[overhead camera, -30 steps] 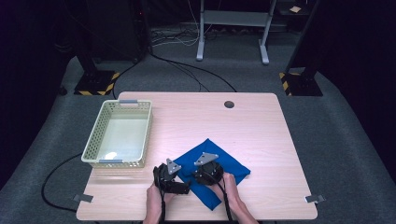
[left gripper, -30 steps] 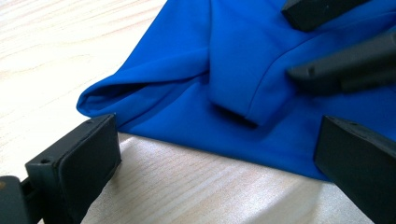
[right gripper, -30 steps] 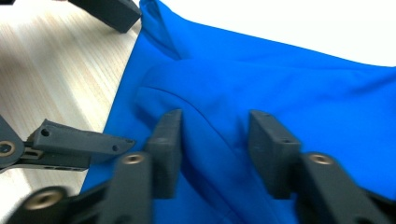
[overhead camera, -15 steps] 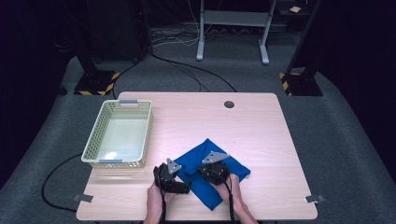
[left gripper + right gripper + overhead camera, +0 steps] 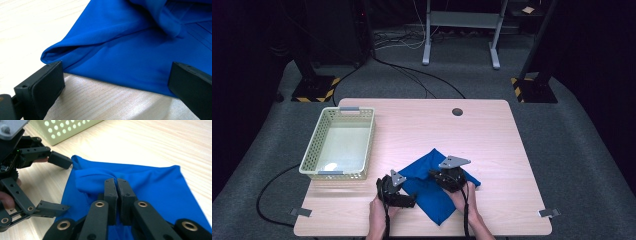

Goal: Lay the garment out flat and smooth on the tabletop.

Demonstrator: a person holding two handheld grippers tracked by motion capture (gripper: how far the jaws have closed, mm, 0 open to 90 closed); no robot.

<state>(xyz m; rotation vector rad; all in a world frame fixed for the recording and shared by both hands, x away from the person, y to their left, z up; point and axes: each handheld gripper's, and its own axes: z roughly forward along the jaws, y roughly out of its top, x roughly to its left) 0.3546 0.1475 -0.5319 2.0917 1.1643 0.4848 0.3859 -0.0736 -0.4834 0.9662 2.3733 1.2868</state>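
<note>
- Light wooden counter [image 5: 492, 135] on grey carpet, dark room behind.
- Blue cloth [image 5: 432, 187] lies crumpled at the counter's near edge.
- Right gripper [image 5: 117, 185], jaws just closed, pinches a cloth fold.
- Left gripper [image 5: 112, 82] gapes beside the cloth's edge.
- Pale basket [image 5: 312, 155] sits left.

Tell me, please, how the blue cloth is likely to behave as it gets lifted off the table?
The blue cloth will probably sag limply: it already lies in soft folds. It looks thin and smooth, so likely light and a little slippery. The right tongs, shut on a bunched fold, would probably raise that part first while the rest drags.
</note>
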